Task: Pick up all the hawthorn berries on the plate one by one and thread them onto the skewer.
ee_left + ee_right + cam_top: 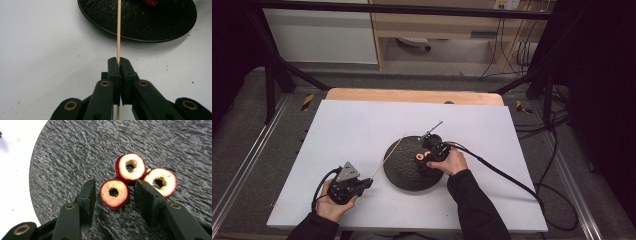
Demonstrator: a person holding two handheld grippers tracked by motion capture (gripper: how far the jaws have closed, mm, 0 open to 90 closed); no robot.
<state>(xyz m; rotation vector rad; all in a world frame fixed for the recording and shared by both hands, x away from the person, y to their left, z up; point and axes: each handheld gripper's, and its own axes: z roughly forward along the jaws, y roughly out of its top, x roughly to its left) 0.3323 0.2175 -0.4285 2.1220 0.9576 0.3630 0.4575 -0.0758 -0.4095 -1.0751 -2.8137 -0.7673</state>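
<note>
Left gripper (118,65) nearest, clenched on a thin wooden skewer (118,30) whose bare shaft points over the white tabletop (45,50) toward the black slate plate (162,27). Right gripper (114,192) spread open, jaws flanking the nearest of 3 cored red fruit rings (115,194), not yet pinching it. The other 2 rings (130,167) lie just beyond, touching. Judgement: threading barely begun; 0 rings skewered, 3 left.
</note>
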